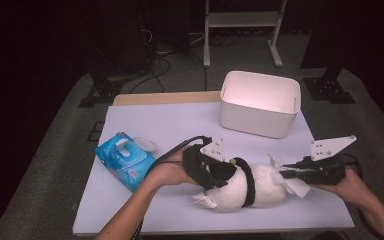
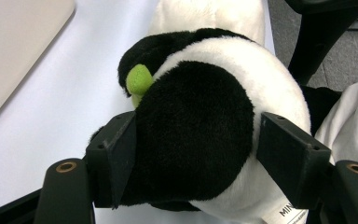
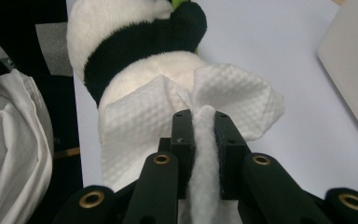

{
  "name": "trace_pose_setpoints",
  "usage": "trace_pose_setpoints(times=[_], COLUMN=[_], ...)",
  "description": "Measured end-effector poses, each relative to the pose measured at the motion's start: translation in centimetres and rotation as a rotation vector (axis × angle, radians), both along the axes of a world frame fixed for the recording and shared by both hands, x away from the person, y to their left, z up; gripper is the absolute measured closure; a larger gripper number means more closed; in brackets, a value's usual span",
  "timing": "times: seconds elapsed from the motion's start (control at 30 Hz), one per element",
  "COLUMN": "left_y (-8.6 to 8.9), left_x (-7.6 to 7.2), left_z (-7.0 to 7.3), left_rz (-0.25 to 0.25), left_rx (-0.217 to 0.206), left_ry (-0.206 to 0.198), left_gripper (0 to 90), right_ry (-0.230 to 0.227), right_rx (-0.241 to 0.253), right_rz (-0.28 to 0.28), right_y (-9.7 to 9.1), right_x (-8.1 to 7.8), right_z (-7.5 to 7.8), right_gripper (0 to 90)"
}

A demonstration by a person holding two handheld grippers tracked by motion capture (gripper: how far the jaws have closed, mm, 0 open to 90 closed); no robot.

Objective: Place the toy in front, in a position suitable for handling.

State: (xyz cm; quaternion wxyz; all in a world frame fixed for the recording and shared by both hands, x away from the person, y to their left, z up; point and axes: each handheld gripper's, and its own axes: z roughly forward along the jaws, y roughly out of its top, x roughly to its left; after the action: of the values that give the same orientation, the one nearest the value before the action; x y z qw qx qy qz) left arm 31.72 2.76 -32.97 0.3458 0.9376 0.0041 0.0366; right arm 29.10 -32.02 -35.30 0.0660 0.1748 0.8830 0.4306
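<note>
The plush panda lies on its side on the near part of the table, its long axis running across the table from the person's left to right; the head end points left, the white rump end right; so the coming wipe, as I judge it, turns on the fact that the toy lies lengthwise between the two tongs, each at one end.

The left tongs stand at the head end, their jaws fairly wide and clamped on the panda's black-and-white head, one pad pressing each side; a small green piece shows just beyond them; this hand pins the toy.

The right tongs come in level from the right, nearly in line with the toy's long axis; their jaws are close together and pinch a bunched white paper towel, which fans out ahead of the tips and lies against the panda's white rump; whether it presses on the fur or merely rests there I cannot tell. The right hand is thus the nearer one to the body surface still to be wiped, and a stroke leftward along the axis would carry the towel towards the black band.

Well apart: a blue pack of wipes at the left, a white bin at the far right.
</note>
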Motion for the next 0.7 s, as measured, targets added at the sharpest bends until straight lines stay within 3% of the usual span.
trace_pose_setpoints(times=[0.33,0.53,0.7], left_y=[-0.3,-0.5,-0.8], left_x=[0.1,0.2,0.2], left_z=[-0.1,-0.1,-0.1], left_rz=[-0.003,-0.003,-0.013], left_rx=[0.007,0.016,0.026], left_ry=[0.001,-0.003,-0.009], left_gripper=[29.2,29.2,29.1], right_ry=[0.007,-0.008,-0.016], right_rx=[0.008,-0.036,-0.043], right_rz=[-0.022,0.035,0.090], right_y=[-0.7,1.8,4.2], right_x=[-0.2,0.6,1.4], right_z=[-0.1,0.9,1.3], right_gripper=[80.0,80.0,80.0])
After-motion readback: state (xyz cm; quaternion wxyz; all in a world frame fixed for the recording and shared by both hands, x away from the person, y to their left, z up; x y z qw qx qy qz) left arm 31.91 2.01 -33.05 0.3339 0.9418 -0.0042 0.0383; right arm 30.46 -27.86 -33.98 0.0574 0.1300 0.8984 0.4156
